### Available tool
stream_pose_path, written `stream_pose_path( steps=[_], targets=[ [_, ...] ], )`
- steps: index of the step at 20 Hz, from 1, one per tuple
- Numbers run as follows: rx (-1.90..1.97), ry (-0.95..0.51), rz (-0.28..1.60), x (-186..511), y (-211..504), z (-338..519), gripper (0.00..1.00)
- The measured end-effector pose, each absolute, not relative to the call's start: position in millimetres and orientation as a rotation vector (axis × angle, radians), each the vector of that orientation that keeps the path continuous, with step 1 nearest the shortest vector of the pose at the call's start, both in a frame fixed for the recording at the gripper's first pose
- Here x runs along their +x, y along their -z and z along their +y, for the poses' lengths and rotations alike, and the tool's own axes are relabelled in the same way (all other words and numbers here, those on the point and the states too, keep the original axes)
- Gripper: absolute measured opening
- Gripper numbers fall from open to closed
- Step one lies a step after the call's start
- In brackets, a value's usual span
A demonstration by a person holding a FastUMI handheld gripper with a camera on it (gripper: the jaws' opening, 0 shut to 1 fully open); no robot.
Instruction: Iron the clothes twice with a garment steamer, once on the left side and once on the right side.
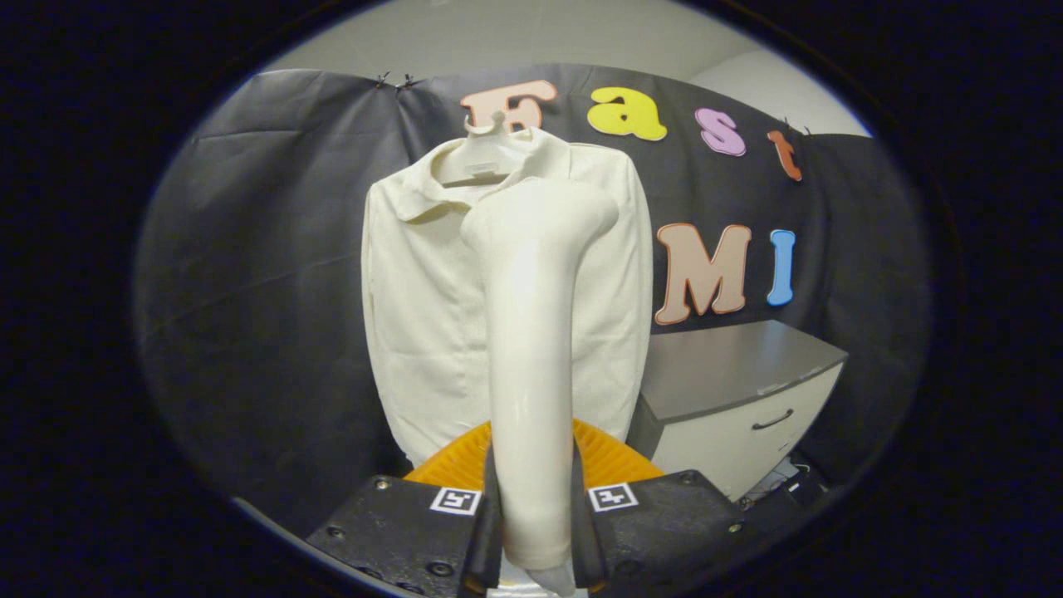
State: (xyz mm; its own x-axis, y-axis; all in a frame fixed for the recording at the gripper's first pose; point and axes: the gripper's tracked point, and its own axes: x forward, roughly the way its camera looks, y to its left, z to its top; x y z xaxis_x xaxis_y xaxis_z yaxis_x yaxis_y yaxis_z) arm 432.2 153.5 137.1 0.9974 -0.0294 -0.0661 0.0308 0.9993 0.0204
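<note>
Nearest, the gripper [531,531] has its two fingers closed to a narrow gap on the lower handle of the cream-white plastic garment steamer [531,332], one finger pressing on each side. Each finger body carries a small square black-and-white marker on its upper face. The steamer stands upright between the fingers, and its handle rises to a rounded head that angles toward the right at the top. Just beyond the fingers, behind the base of the steamer handle, sits an orange ribbed rounded object [614,461], partly hidden. Beyond that, a cream-white collared long-sleeved shirt [415,307] hangs on a pale plastic hanger [482,158] against the dark cloth wall [249,291]. The steamer head lies in front of the upper chest of the shirt; contact cannot be determined. Right of the shirt, a white cabinet with a grey top and a dark drawer handle [747,399] stands against the wall.
</note>
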Motion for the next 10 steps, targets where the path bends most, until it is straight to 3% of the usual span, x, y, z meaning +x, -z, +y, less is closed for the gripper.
stream_pose_path(
  steps=[10],
  targets=[
    [0.027,-0.029,0.042,527,-120,136,0.33]
  ],
)
